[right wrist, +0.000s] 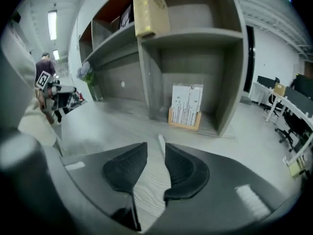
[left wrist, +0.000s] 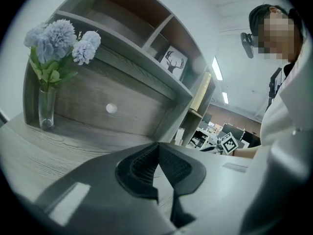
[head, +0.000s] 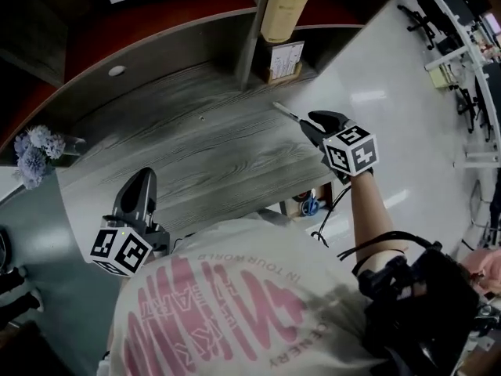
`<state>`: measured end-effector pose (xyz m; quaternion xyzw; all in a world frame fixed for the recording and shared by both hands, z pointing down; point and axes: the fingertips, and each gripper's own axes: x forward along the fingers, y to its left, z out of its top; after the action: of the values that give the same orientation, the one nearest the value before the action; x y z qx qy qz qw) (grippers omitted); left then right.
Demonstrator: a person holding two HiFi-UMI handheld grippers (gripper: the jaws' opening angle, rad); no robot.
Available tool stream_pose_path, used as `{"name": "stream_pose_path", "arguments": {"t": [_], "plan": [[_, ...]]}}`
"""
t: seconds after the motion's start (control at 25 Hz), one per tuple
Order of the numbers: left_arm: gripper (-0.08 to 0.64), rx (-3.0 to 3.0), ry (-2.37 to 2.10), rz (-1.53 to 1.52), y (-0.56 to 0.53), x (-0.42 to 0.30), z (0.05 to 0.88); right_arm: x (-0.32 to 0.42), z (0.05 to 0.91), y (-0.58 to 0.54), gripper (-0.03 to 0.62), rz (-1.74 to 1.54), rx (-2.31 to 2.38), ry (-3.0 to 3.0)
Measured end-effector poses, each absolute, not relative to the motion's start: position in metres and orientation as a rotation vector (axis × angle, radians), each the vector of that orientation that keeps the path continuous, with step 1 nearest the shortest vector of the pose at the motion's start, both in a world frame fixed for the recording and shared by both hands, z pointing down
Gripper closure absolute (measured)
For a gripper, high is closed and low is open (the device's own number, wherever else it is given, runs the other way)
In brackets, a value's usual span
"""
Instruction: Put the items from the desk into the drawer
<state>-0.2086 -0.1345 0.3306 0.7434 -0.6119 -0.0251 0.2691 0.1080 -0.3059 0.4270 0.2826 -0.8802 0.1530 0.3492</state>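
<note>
The slim pale pen-like stick point(head: 286, 112) lies on the grey wood-grain counter point(head: 196, 147), just ahead of the right gripper point(head: 311, 124). Its long axis roughly lines up with the gap between those 2 parted, empty jaws. The left gripper point(head: 143, 178), jaws closed on nothing, sits well apart.

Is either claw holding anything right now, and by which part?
Nothing is held. The right gripper is open, a slim pale pen-like stick lying on the grey wooden desk just beyond it; the left gripper is shut and empty.
</note>
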Motion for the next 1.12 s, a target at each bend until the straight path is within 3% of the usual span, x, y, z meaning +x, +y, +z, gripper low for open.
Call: {"name": "stream_pose_path", "arguments": {"t": [0.76,0.88,1.12], "plan": [[0.54,1.934,-1.696,0.063,-0.161,-0.198,0.345,0.103,0.506,-0.336,0.462,0.398,0.538,-2.143],[0.54,1.938,-1.689,0.067,-0.163,-0.196,0.344,0.105,0.505,-0.338,0.514,0.407,0.552,-2.143],[0.54,1.951,-1.67,0.063,-0.165,-0.194,0.344,0.104,0.505,-0.326,0.535,0.395,0.535,-2.126]]}}
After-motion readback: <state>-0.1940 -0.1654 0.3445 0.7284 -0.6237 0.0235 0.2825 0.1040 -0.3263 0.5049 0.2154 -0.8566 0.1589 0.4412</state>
